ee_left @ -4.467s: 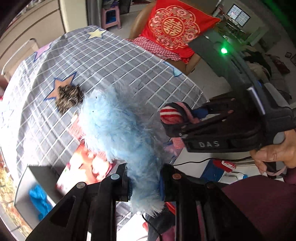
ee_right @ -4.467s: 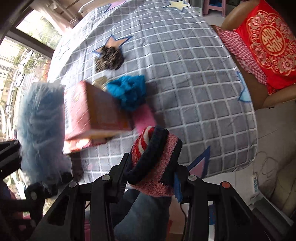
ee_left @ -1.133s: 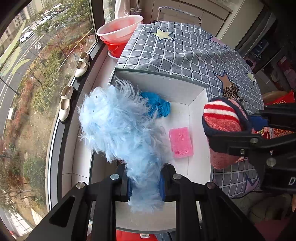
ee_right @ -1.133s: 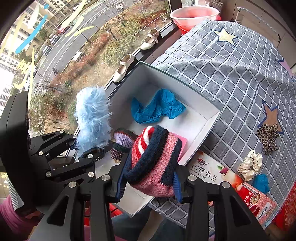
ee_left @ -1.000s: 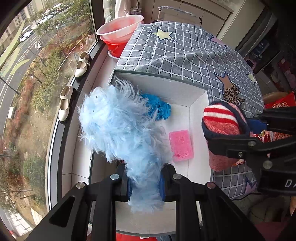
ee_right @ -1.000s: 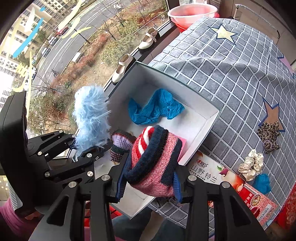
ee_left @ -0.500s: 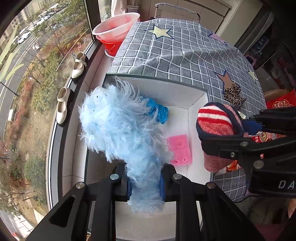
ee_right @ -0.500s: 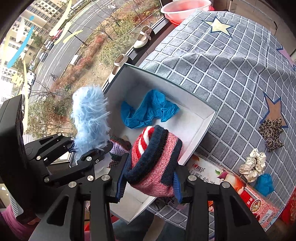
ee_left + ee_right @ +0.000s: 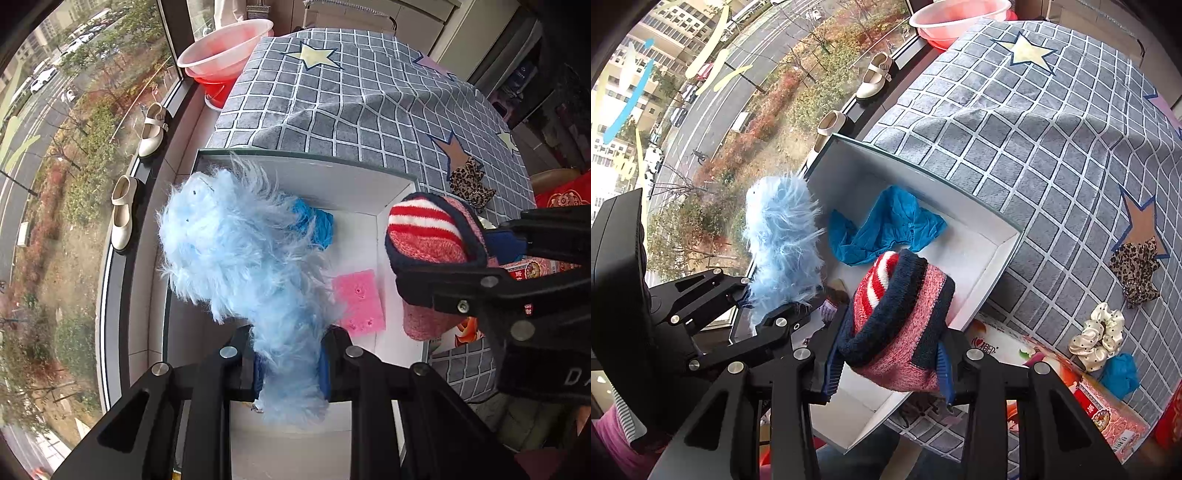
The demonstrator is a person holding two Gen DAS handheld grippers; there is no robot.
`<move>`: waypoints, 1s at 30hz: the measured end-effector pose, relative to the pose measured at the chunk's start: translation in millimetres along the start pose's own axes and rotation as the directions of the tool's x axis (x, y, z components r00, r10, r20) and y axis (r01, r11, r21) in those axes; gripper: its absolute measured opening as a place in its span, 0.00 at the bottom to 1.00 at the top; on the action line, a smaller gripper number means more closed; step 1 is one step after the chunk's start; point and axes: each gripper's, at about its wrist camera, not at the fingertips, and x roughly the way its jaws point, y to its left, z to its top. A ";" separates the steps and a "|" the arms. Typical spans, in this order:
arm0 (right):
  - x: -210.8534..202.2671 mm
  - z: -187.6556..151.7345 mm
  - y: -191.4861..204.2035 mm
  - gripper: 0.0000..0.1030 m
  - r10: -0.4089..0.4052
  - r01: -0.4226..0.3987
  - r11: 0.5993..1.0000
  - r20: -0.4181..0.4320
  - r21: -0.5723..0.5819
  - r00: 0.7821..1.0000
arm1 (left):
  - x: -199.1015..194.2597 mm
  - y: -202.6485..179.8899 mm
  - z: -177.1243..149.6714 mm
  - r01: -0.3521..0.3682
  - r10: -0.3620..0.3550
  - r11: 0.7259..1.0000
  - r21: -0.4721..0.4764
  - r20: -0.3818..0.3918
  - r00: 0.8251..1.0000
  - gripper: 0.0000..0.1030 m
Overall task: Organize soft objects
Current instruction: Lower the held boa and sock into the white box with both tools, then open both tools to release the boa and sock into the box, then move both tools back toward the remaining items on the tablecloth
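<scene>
My left gripper is shut on a fluffy light-blue piece, held over the left part of a white open box. My right gripper is shut on a pink, red-and-white striped, navy-edged knit sock, above the box's right wall. A crumpled blue cloth and a pink sponge lie on the box floor. The blue cloth is partly hidden behind the fluffy piece. The left gripper shows beside the sock in the right wrist view, and the sock shows at right in the left wrist view.
A grey checked tablecloth with stars covers the table. On it lie a leopard scrunchie, a cream scrunchie, a small blue item and a red printed carton. Pale shoes and a pink basin sit by the window.
Both grippers, still holding their pieces, drifted slightly over the box; the box and table sit a little lower and further right in the left wrist view. Before that they travelled from the table's other side.
</scene>
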 end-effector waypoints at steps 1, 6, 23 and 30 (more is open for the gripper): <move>-0.1 0.4 -1.0 0.41 0.002 -0.002 1.000 0.001 0.004 1.000 | 0.0 -0.7 0.1 0.000 0.000 1.000 0.001 0.000 1.000 0.24; 1.5 2.6 -3.8 0.41 0.007 -0.007 1.000 0.001 0.010 1.000 | 1.1 -2.5 0.1 -0.001 0.001 1.000 0.002 -0.004 1.000 0.24; -28.7 1.8 -30.0 0.99 0.054 -0.063 0.983 0.055 0.174 0.997 | -17.7 1.9 5.7 0.102 -0.098 0.989 -0.106 0.042 0.994 1.00; -101.3 -22.1 -64.4 0.99 0.122 -0.163 0.943 0.154 0.289 0.980 | -41.4 -29.9 17.0 0.193 -0.191 0.981 -0.039 0.045 0.981 1.00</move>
